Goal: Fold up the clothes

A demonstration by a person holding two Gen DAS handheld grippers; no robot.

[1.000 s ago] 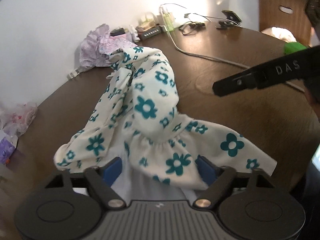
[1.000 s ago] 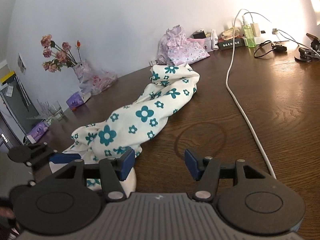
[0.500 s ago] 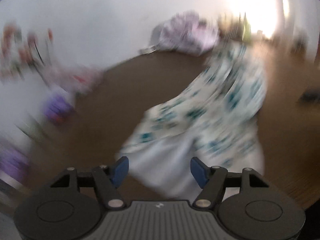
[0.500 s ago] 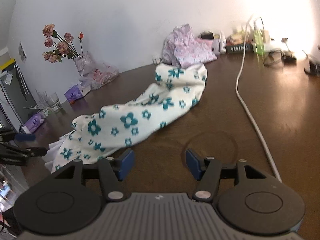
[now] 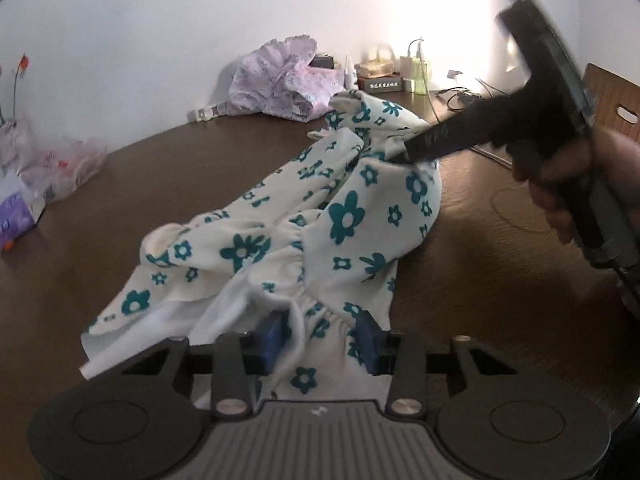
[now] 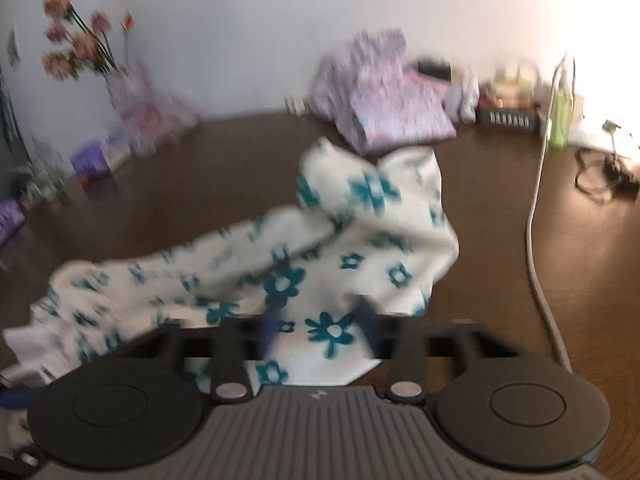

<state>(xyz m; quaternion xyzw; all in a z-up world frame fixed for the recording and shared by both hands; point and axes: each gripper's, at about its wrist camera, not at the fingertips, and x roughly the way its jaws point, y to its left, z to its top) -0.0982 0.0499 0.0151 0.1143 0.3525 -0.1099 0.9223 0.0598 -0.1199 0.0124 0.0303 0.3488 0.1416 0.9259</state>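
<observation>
A cream garment with teal flowers [image 5: 348,216] lies bunched on the dark wooden table [image 5: 160,184]. My left gripper [image 5: 320,336] is at its near gathered edge. Its jaws are closing, with a fold of cloth filling the gap and both blue pads [image 5: 274,334] against it. In the left wrist view my right gripper [image 5: 408,152] reaches in from the right, held by a hand [image 5: 568,184], and pinches the garment's far end. The right wrist view is blurred. There the right gripper [image 6: 318,324] is also closing, with flowered cloth [image 6: 360,220] between its pads.
A pile of lilac floral clothes [image 5: 280,76] sits at the back by the wall. A white cable [image 6: 536,240] runs down the table's right side, past a green bottle [image 6: 560,128]. Flowers [image 6: 76,48] and plastic bags [image 5: 60,160] stand at the left. A wooden chair [image 5: 616,100] is far right.
Both grippers stood wide open before, and both now have narrowed jaws with cloth in them. The right gripper swung left from bare table onto the garment's far end. The left gripper shifted along the gathered edge.
</observation>
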